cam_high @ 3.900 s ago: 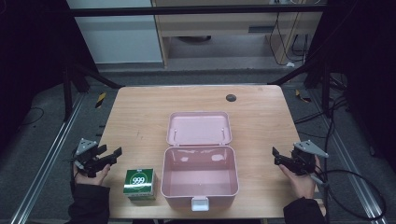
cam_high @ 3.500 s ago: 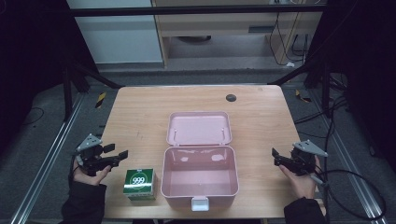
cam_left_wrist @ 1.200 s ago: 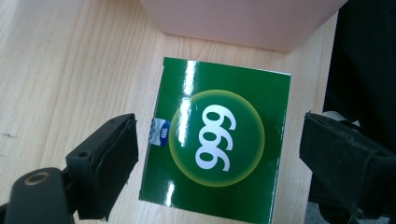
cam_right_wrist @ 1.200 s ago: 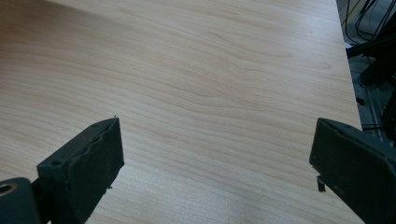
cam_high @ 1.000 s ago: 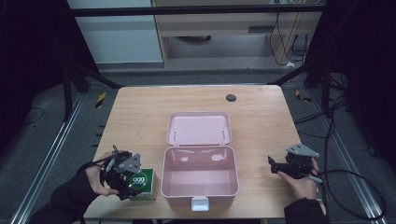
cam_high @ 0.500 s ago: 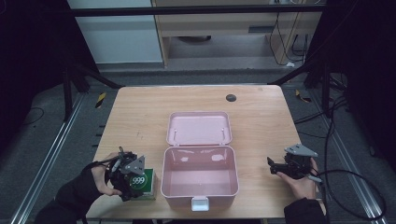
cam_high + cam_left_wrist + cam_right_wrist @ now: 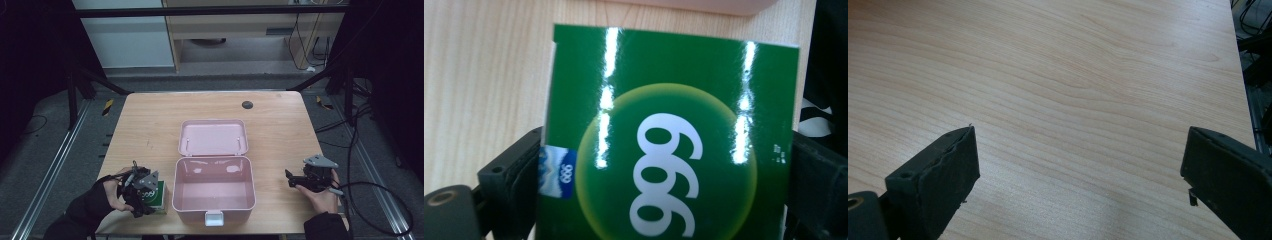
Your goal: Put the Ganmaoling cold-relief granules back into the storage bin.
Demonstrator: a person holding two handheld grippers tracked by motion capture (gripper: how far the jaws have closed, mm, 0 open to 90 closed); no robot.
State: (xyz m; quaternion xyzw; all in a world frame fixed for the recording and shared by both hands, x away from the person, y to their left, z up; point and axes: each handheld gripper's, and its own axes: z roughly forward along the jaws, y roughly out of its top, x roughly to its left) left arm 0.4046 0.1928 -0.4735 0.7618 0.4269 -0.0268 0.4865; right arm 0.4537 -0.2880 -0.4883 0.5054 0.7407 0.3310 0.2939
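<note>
A green box (image 7: 664,135) printed with a white "999" stands on the wooden table, just left of an open pink case (image 7: 214,212). My left gripper (image 7: 664,150) has come down over this green box (image 7: 157,195). Its jaws have just been closing, and both black pads now touch the box's sides. In the high view the left gripper (image 7: 145,192) hides most of the box. At the table's right side my right gripper (image 7: 291,179) is open and points left toward the case. Between the right gripper's (image 7: 1078,150) jaws lies only bare wood.
The pink case's lid (image 7: 213,137) lies flat behind its empty tray. A small dark disc (image 7: 247,104) sits near the far edge of the table (image 7: 150,120). Dark floor, metal rails and cables surround the table.
My left gripper moved from the table's left edge rightward and down onto the green box. The right gripper shifted only slightly toward the case.
</note>
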